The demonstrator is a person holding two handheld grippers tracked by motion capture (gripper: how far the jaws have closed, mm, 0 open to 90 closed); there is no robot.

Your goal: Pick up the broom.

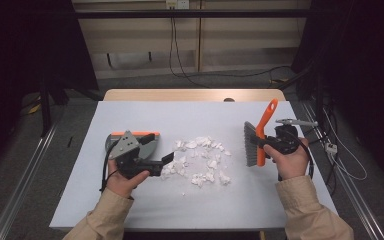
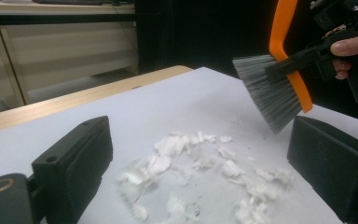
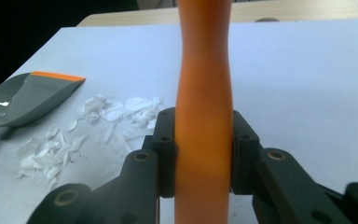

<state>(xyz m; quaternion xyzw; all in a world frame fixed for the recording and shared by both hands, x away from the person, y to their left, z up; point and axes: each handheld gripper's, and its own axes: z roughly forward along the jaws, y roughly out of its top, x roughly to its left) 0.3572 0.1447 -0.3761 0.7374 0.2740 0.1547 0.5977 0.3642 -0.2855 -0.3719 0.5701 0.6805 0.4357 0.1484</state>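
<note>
Right gripper (image 1: 263, 142) is clamped tight on the orange-handled brush (image 1: 258, 135) at right of the high view, handle running toward upper right, grey bristles facing left. Left gripper (image 1: 169, 159), jaws wide and holding nothing, points at the white scraps (image 1: 202, 159) mid-frame. Dustpan (image 1: 147, 142) lies left. Pale grey table (image 1: 180, 200), dark room, cables behind.
</note>
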